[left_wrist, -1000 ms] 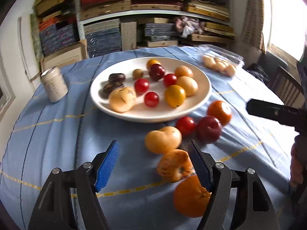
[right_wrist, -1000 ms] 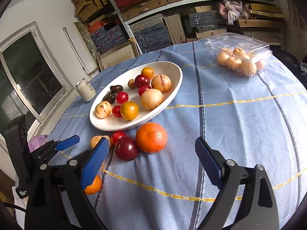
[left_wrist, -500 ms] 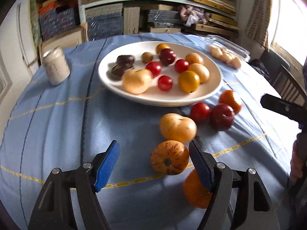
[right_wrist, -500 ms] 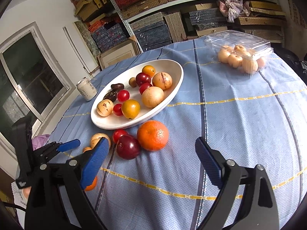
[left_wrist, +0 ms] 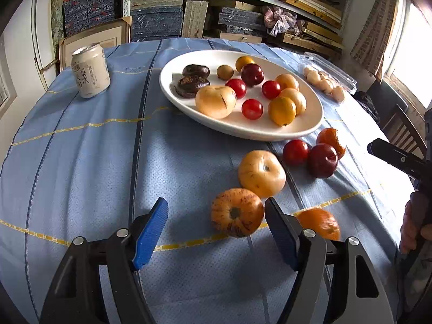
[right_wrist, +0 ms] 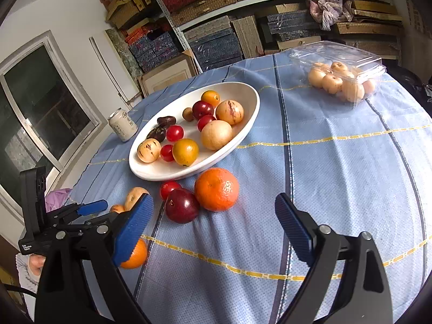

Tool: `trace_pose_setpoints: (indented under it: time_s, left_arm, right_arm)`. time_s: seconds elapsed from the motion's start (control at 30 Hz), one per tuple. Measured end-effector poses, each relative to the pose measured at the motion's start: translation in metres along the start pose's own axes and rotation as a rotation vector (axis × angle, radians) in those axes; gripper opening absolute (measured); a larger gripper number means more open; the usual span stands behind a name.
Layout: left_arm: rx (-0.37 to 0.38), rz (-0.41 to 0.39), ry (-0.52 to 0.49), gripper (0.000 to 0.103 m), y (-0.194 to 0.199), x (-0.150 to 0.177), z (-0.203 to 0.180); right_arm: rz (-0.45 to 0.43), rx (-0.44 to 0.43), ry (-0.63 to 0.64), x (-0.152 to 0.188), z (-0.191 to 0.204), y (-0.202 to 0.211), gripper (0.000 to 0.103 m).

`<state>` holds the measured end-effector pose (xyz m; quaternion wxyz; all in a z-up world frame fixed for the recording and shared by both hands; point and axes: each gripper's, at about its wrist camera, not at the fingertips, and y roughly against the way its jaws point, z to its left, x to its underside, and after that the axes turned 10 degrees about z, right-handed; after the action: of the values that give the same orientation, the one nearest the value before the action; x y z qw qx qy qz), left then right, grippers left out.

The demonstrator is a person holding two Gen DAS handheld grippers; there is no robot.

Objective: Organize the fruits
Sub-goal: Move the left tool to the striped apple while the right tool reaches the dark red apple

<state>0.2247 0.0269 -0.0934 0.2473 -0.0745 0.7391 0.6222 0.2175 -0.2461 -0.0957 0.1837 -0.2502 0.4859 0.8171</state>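
A white oval plate holds several fruits. Loose fruits lie on the blue cloth in front of it. My left gripper is open, with a striped orange fruit between its fingers near the right pad. A pale yellow fruit sits just beyond, and an orange lies behind the right finger. My right gripper is open and empty, just short of a dark red plum and a big orange. A small red tomato lies by the plate.
A white drink can stands at the far left of the table. A clear plastic box of pale fruits sits at the far right. Shelves of stacked boxes stand behind the table. A chair is at the right edge.
My left gripper has swung and moved so the striped fruit now sits between its fingers, and the plate appears further right. My right gripper has edged closer to the plum and orange.
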Motion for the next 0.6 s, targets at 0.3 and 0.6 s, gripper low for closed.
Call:
trace_pose_setpoints:
  time_s: [0.3, 0.6]
  left_arm:
    - [-0.147, -0.067, -0.101, 0.074, -0.006, 0.012, -0.026]
    - [-0.131, -0.090, -0.104, 0.065, -0.006, 0.011, -0.026]
  right_arm:
    - [-0.006, 0.005, 0.041, 0.003, 0.009, -0.001, 0.089]
    - [0.005, 0.025, 0.089, 0.007, 0.020, -0.006, 0.089]
